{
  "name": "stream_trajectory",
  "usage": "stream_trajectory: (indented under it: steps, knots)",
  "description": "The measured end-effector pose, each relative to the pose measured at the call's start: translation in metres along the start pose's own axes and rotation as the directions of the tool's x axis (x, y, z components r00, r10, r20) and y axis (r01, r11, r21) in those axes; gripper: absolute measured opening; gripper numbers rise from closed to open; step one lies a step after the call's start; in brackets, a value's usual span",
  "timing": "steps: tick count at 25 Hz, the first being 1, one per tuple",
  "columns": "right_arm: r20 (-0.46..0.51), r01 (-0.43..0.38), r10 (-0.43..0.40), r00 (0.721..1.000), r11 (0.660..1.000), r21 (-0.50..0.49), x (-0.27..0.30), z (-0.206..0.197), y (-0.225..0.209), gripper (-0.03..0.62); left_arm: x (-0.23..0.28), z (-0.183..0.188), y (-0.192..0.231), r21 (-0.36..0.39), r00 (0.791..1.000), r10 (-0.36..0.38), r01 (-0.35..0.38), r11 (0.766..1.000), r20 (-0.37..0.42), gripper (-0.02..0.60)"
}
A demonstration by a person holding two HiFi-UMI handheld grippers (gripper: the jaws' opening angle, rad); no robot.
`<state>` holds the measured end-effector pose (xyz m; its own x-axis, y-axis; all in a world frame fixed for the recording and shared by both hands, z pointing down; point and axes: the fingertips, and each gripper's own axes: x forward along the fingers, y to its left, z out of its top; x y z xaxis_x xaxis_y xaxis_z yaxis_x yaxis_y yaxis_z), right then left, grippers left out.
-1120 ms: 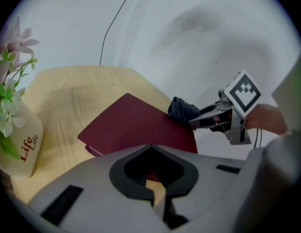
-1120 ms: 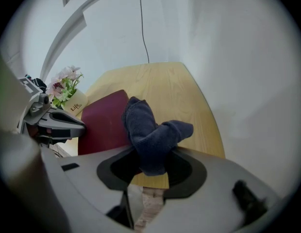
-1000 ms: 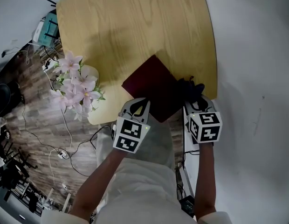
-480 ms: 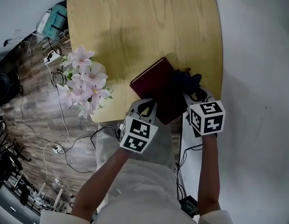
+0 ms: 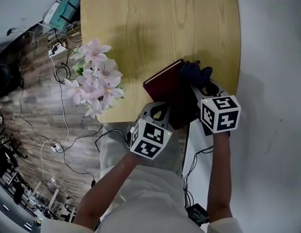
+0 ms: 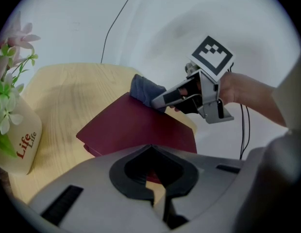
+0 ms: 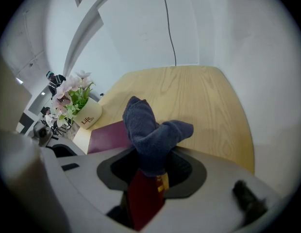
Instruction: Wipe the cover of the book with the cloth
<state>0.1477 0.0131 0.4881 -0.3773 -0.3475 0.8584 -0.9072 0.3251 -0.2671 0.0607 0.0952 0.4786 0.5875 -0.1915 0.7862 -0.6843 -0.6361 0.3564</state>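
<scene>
The right claw (image 7: 151, 174) has its 2 jaws clamped on the dark blue cloth (image 7: 153, 130). The cloth sits at the upper right corner of the maroon book (image 5: 165, 84), just right of frame centre. The left claw (image 6: 155, 171) is closed tight at the book's lower corner. The book lies at the lower right of the wooden bench (image 5: 155, 23), with pink flowers (image 5: 94, 76) to its left.

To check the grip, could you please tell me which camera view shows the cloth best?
The right gripper view: the dark blue cloth fills the centre, bunched up and pinched between the jaws. The left gripper view shows it small, at the book's far corner; the head view, only a dark lump.
</scene>
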Motion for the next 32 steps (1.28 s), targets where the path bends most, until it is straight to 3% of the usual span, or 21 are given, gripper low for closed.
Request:
stream_trajectory:
  steps: [7, 10, 12, 15, 18, 20, 24, 32]
  knots:
    - [0.023, 0.022, -0.02, 1.0, 0.994, -0.109, 0.018, 0.034, 0.011, 0.155, 0.001, -0.001, 0.001, -0.023, 1.0, -0.022, 0.022, 1.0, -0.008, 0.009]
    - [0.033, 0.053, -0.047, 0.998, 0.973, -0.224, 0.02, 0.044, 0.015, 0.155, 0.002, -0.001, 0.001, -0.026, 1.0, -0.03, 0.029, 0.999, -0.009, 0.009]
    - [0.028, 0.07, -0.064, 0.998, 0.937, -0.342, 0.02, 0.046, 0.022, 0.155, 0.002, -0.001, 0.001, -0.032, 0.999, -0.037, 0.037, 0.999, -0.004, 0.009]
    - [0.019, 0.092, -0.096, 0.995, 0.858, -0.506, 0.02, 0.045, 0.029, 0.155, 0.003, -0.001, 0.001, -0.049, 0.999, -0.048, 0.048, 0.998, 0.01, 0.009]
    - [0.022, 0.113, -0.123, 0.992, 0.804, -0.584, 0.019, 0.044, 0.032, 0.155, 0.003, 0.0, 0.001, -0.061, 0.999, -0.051, 0.052, 0.997, 0.02, 0.009]
    - [0.05, 0.12, -0.112, 0.992, 0.811, -0.572, 0.015, 0.048, 0.035, 0.156, 0.002, -0.001, 0.001, -0.071, 0.999, -0.049, 0.05, 0.996, 0.021, 0.009]
    - [0.12, 0.13, -0.082, 0.989, 0.865, -0.484, -0.004, 0.055, 0.041, 0.156, -0.001, -0.002, 0.002, -0.08, 0.999, -0.044, 0.045, 0.996, 0.019, 0.009]
    - [0.139, 0.167, -0.118, 0.983, 0.891, -0.423, -0.034, 0.015, 0.036, 0.155, -0.019, 0.002, 0.024, -0.079, 0.999, 0.002, 0.001, 0.997, 0.041, 0.009]
